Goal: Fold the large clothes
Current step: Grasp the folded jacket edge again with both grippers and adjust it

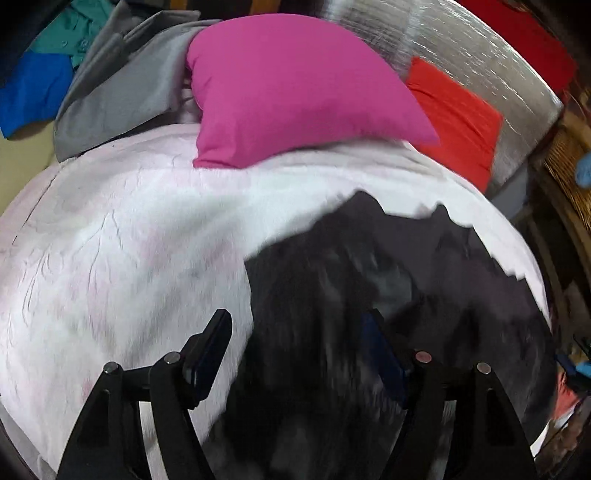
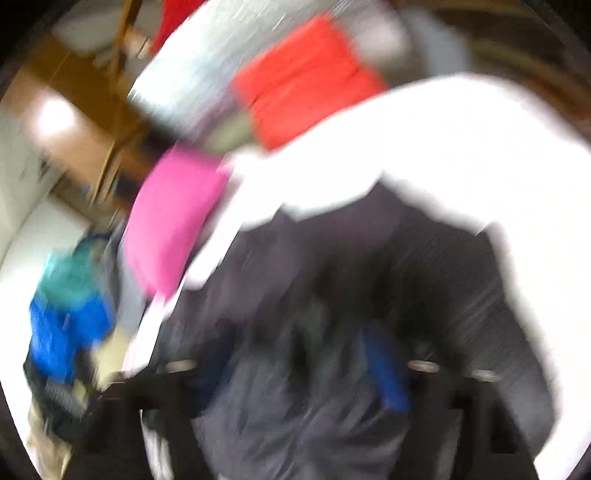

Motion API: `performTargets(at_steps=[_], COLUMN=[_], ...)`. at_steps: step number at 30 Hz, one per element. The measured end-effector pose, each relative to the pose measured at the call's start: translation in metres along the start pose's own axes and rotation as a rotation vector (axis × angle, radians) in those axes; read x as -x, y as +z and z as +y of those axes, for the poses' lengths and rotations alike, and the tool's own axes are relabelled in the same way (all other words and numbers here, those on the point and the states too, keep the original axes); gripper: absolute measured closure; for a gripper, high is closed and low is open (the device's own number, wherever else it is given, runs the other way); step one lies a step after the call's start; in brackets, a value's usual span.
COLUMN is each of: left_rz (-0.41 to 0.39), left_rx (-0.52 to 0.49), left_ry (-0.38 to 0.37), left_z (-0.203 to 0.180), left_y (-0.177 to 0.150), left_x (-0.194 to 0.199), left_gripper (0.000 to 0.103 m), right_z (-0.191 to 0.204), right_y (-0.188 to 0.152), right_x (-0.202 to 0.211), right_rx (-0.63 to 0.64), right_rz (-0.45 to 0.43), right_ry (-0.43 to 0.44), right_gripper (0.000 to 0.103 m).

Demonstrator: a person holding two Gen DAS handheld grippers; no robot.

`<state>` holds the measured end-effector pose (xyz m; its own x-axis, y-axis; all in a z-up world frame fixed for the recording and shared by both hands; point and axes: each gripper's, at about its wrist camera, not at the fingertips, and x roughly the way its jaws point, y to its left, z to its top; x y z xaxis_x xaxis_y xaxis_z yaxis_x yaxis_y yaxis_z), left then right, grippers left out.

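Observation:
A large dark charcoal garment lies crumpled on the white bedspread, at the right of the left wrist view. My left gripper is open, its fingers wide apart above the garment's left edge, holding nothing. The right wrist view is heavily motion-blurred. There the same dark garment fills the lower middle. My right gripper sits over it, with a blue finger pad showing. The blur hides whether its jaws are open or gripping cloth.
A magenta pillow and a red pillow lie at the far side of the bed. Grey, teal and blue clothes are heaped at the far left. A silver quilted headboard stands behind.

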<state>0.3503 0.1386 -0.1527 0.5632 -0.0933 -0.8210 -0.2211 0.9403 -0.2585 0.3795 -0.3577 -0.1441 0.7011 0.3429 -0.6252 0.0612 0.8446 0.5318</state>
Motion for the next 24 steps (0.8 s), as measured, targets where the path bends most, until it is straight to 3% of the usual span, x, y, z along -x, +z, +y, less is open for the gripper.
performTargets(at_steps=[2, 5, 7, 11, 15, 16, 18, 21, 24], left_rz=[0.034, 0.065, 0.075, 0.123, 0.128, 0.118, 0.081, 0.019, -0.055], left_rx=[0.007, 0.040, 0.075, 0.070, -0.019, -0.025, -0.019, -0.012, -0.014], left_ry=[0.021, 0.019, -0.001, -0.054, -0.006, -0.003, -0.002, -0.017, -0.040], left_z=[0.001, 0.005, 0.006, -0.006, -0.023, -0.024, -0.024, -0.021, -0.025], left_y=[0.016, 0.030, 0.038, 0.044, 0.036, 0.036, 0.037, 0.041, 0.046], left_x=[-0.014, -0.032, -0.042, -0.062, -0.074, -0.072, -0.068, -0.061, -0.051], left_gripper=[0.027, 0.027, 0.027, 0.027, 0.027, 0.027, 0.049, 0.072, 0.080], right_z=[-0.014, -0.030, -0.038, -0.046, -0.037, -0.029, -0.013, -0.007, -0.001], right_y=[0.013, 0.027, 0.034, 0.038, 0.029, 0.028, 0.024, 0.025, 0.029], right_x=[-0.002, -0.012, -0.021, -0.041, -0.074, -0.080, -0.084, -0.063, -0.041], right_rx=[-0.036, -0.061, -0.070, -0.079, -0.018, 0.045, 0.175, 0.206, 0.198], right_rz=[-0.022, -0.063, -0.082, -0.042, 0.034, 0.031, 0.025, -0.085, -0.215], right_ry=[-0.009, -0.127, -0.157, -0.158, -0.136, -0.176, -0.283, -0.294, -0.290], right_gripper=[0.020, 0.020, 0.020, 0.020, 0.021, 0.025, 0.081, 0.086, 0.087])
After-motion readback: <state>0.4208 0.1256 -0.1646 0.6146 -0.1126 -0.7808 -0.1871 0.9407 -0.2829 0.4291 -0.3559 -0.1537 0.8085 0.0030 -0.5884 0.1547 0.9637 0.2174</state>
